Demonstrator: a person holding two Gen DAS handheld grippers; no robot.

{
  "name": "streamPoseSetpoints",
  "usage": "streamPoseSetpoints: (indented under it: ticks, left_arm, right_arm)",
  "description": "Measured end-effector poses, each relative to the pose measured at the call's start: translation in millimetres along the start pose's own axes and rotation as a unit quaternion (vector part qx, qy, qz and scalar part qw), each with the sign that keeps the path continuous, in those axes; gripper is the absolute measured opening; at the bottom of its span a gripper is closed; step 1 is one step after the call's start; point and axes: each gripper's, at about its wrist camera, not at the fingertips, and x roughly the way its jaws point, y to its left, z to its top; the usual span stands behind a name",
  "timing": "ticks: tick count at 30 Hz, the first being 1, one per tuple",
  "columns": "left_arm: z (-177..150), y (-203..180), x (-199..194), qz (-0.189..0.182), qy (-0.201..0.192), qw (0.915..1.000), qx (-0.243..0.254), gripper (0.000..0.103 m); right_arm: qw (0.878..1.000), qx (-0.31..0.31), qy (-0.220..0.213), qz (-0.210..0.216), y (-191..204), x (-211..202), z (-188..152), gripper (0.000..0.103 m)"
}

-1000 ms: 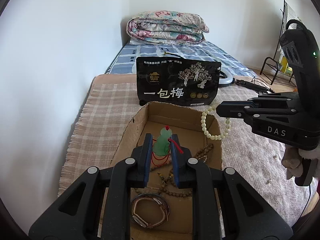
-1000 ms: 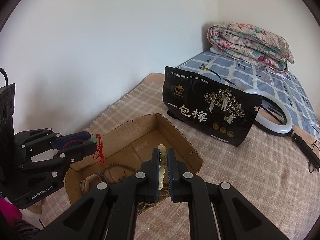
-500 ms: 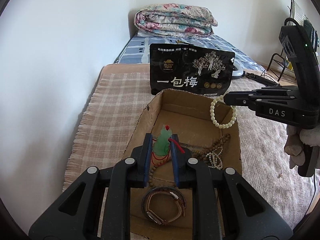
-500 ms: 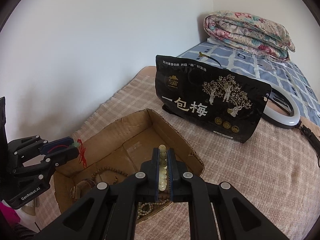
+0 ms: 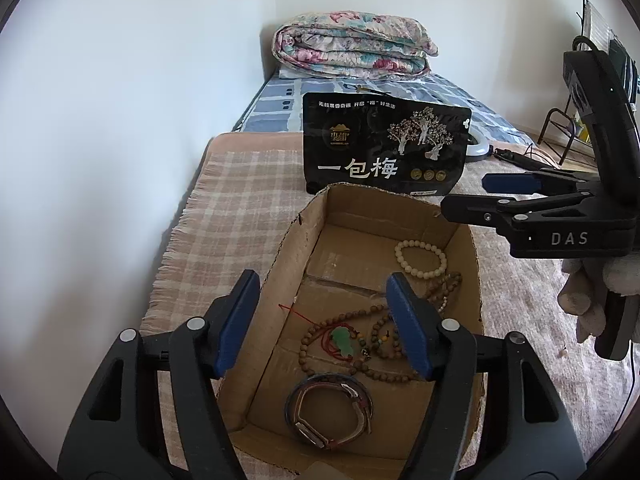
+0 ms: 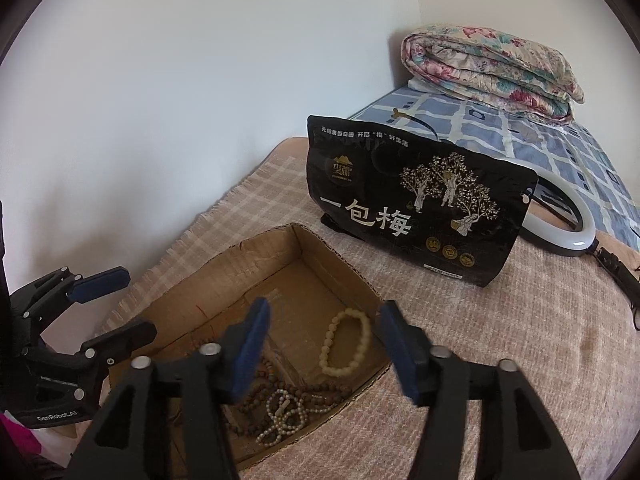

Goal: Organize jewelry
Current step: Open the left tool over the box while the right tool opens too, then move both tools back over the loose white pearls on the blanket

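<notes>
The jewelry lies inside the cardboard box (image 5: 460, 240), on its floor. The green pendant (image 5: 342, 342) on a red cord rests just in front of the left claw (image 5: 324, 320), between its two fingers and below them, on top of the brown bead necklace (image 5: 320, 340). The white bead bracelet (image 6: 346, 343) lies flat just ahead of the right claw (image 6: 322, 350), near the far right corner of the box. A watch (image 5: 330, 410) sits close under the left claw, at the near end.

Both claws are spread wide and hold nothing; they hang above the box, which I judge to be the collecting place, so the pieces appear already dropped in.

The box walls are low, and the right wall stands close beside the right finger of the left claw, so a move to that side could catch the cardboard. Upward, the room is free. Beyond the box, a black snack bag (image 6: 416, 216) stands upright and blocks the way forward. To the right of the right claw, the blanket (image 6: 500, 360) on the bed is open.
</notes>
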Motion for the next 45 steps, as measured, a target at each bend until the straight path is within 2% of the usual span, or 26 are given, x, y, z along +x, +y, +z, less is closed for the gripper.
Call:
streamPoseSetpoints:
  ticks: [2,6,16,28,37,45]
  left_arm:
    - [-0.2,-0.8,0.0,0.001,-0.001,1.0000,0.000,0.076]
    - [-0.7,-2.0,0.0,0.005,0.002,1.0000,0.002,0.077]
    - [-0.2,-12.3,-9.8,0.002,-0.006,1.0000,0.001,0.077]
    - [3.8,-45.6,-31.4,-0.013,-0.023,0.9995,0.014,0.077]
    - [1.2,-81.8,-48.3,-0.042,-0.035,0.9980,0.031,0.077]
    - [-4.8,-128.2,-55.4,-0.073,-0.036,0.9951,0.056,0.077]
  right_arm:
    - [1.000,0.001,-0.005,-0.008,-0.8,-2.6,0.9,0.088]
    - [1.000,0.004,-0.011,-0.022,-3.4,-7.7,2.8,0.103]
    - [1.000,0.002,-0.013,-0.029,-6.4,-24.5,1.3,0.103]
    - [0.998,0.004,-0.035,-0.048,-21.0,-75.6,-9.4,0.103]
    - [0.993,0.002,-0.049,-0.105,-48.2,-130.2,-32.9,0.103]
    - [0.987,0.009,-0.052,-0.150,-88.9,-174.5,-76.2,0.103]
